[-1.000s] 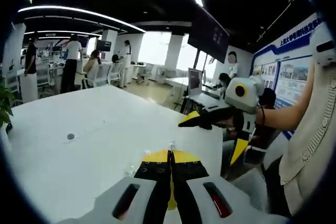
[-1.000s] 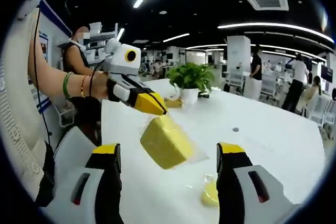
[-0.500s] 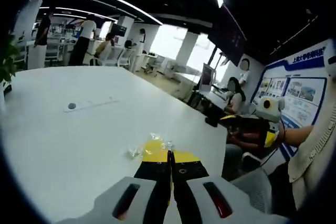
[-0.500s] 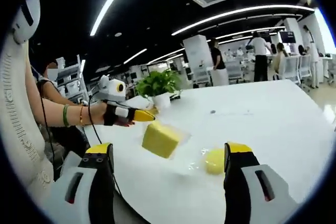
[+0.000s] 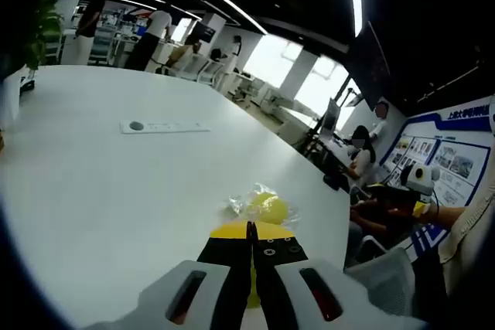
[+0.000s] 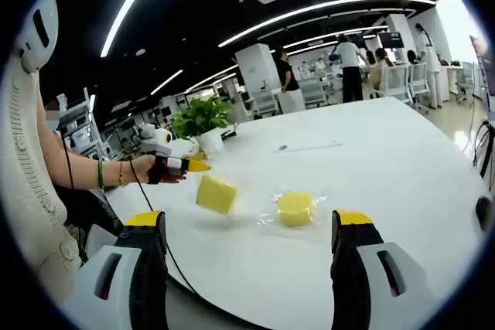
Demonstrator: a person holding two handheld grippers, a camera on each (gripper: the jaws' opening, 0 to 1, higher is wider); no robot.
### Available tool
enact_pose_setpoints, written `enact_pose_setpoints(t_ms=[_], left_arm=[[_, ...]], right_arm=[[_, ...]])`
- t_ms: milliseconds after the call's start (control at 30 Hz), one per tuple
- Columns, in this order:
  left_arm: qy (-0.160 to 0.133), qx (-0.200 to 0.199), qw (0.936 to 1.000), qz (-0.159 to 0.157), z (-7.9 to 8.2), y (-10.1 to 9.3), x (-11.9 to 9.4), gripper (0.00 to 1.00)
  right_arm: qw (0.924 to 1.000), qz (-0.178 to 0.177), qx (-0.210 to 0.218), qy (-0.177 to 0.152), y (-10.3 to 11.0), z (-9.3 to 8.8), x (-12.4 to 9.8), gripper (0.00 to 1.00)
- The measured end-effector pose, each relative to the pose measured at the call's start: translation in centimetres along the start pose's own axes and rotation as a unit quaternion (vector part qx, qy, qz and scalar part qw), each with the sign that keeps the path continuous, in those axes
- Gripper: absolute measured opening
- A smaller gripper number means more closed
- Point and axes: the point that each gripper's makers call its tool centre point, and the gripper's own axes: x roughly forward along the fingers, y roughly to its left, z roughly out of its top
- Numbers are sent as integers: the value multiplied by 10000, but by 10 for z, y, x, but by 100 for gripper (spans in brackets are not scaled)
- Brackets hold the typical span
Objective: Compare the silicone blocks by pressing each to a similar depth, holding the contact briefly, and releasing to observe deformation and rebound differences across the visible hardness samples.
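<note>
Change: the right gripper [image 6: 251,226] has backed well away from the blocks since a second ago, so both look smaller and farther off in its view; in the left gripper view the right one now sits low at the far counter edge instead of up close.
Left gripper [image 5: 250,229]: jaws pressed together, yellow tips meeting, nothing visibly between them in its own view. In the right gripper view it's [image 6: 193,165] held in a hand [image 6: 158,169] just left of the square block; can't tell if it touches it.
Right gripper: jaws spread wide, nothing between them.
Square yellow block [image 6: 216,194]: looks tilted, on or just above the white counter [image 6: 387,160], left of the round one.
Round yellow block [image 5: 267,208]: lying on crinkly clear wrap [image 5: 241,202] on the counter, just ahead of the left jaw tips.
Background: potted plant [image 6: 201,120] behind the blocks, a flat strip with a dark dot [image 5: 164,126] farther up the counter, people standing around the office.
</note>
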Motion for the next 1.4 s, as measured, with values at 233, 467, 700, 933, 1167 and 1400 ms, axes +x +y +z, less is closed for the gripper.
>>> enact_pose_setpoints(t_ms=[233,467,700,933,1167,1400], left_arm=[[270,61,9993,250,-5,44,3,0],[701,132,9960,546,-25,78,14,0],[923,-4,9937,643,-44,94,21,0],[972,-153,9923,755,-57,105,18,0],[698,-585,9930,749,-56,110,16,0],[431,-722,9941,688,-54,109,15,0]], right_arm=[[9998,-168,43,115,-4,-4,1,82],[9988,-247,155,392,-4,-22,5,80],[9981,-249,213,519,-2,-28,9,78],[9978,-150,177,624,3,-29,15,76],[9982,32,67,587,11,-22,23,75],[9986,-19,2,527,7,-18,21,76]])
